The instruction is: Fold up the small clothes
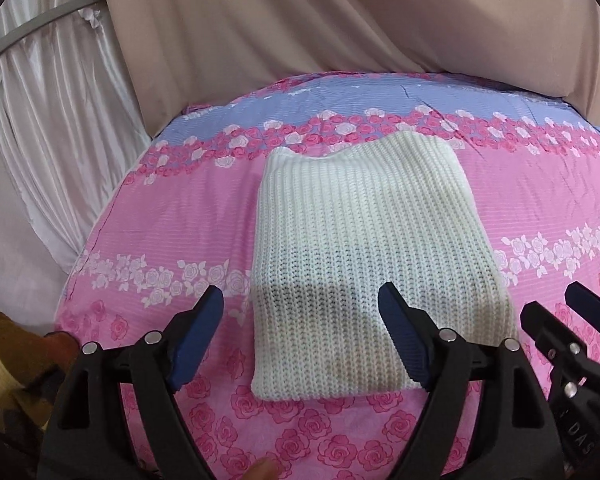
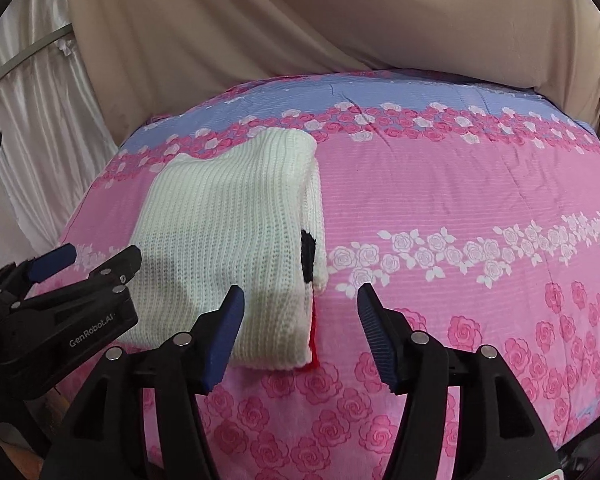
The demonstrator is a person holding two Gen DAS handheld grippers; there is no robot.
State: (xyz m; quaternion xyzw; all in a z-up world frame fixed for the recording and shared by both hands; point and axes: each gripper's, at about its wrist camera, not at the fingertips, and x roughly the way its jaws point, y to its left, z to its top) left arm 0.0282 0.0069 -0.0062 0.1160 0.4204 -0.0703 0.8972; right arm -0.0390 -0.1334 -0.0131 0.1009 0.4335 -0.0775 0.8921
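A white ribbed knit garment lies folded into a flat rectangle on the pink rose-print bedspread. In the right wrist view the garment shows a black patch and a red edge along its right side. My left gripper is open and empty, hovering over the garment's near left corner. My right gripper is open and empty, just above the garment's near right corner. The right gripper also shows at the right edge of the left wrist view, and the left gripper at the left edge of the right wrist view.
The bedspread has a blue band along its far edge. A beige draped cloth hangs behind the bed and a white satin curtain hangs at the left. A yellow-brown item lies at the near left.
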